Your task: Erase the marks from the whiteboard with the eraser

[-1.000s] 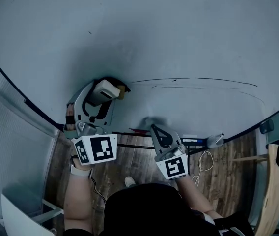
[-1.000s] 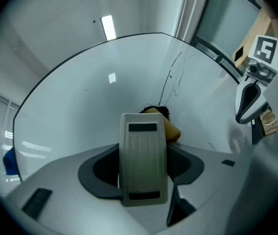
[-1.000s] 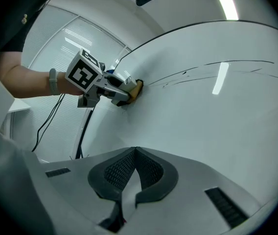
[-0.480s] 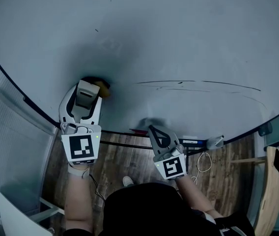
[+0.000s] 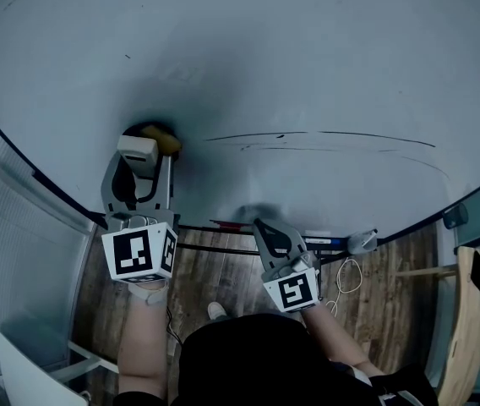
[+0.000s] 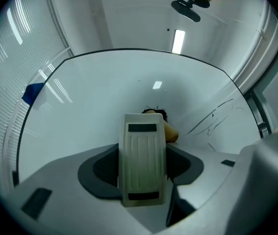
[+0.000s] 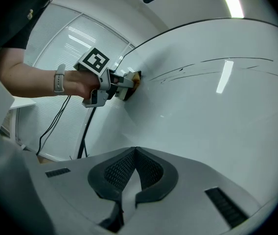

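Several thin dark lines (image 5: 324, 135) are running across the whiteboard (image 5: 308, 49), and the eraser (image 5: 162, 140) is pressing against the board just left of where they start. The left gripper (image 5: 141, 163) is clamping the eraser's pale ribbed back between its jaws, with the yellow pad and dark felt facing the board. The right gripper (image 5: 262, 225) is hanging lower, near the board's bottom edge, its jaws closed together on nothing, well apart from the eraser. Pens (image 5: 320, 242) are lying on the ledge beside it.
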The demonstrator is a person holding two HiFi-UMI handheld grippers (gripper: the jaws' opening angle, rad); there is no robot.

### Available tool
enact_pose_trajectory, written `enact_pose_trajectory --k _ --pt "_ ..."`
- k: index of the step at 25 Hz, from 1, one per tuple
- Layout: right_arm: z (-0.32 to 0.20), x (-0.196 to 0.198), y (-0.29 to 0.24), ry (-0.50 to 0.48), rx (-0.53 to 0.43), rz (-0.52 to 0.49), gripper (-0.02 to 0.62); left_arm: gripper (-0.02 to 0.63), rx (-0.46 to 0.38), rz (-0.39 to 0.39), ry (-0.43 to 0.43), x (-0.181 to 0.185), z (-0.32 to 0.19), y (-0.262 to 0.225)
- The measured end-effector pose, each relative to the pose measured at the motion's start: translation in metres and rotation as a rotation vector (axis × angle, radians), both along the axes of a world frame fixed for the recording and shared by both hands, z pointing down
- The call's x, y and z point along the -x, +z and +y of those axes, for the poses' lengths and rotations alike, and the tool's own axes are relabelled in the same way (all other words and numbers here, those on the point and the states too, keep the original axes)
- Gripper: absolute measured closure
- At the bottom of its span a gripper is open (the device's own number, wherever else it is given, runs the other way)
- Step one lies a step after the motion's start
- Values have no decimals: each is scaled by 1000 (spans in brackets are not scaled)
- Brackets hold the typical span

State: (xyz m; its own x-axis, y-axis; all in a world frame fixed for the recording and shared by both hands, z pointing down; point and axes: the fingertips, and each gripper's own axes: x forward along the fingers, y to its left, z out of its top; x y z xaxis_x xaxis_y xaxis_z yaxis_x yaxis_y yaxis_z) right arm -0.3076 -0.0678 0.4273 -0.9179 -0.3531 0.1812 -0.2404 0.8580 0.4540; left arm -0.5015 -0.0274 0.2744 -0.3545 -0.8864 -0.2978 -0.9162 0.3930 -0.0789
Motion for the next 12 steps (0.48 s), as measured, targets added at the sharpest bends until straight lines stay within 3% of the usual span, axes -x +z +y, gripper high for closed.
enact_pose_trajectory --k 6,12 --pt "-26 -48 3 17 9 12 568 351 -61 106 -16 -35 -25 2" --pt "-45 -98 -3 56 -2 22 568 351 -98 86 -9 -89 -50 -16"
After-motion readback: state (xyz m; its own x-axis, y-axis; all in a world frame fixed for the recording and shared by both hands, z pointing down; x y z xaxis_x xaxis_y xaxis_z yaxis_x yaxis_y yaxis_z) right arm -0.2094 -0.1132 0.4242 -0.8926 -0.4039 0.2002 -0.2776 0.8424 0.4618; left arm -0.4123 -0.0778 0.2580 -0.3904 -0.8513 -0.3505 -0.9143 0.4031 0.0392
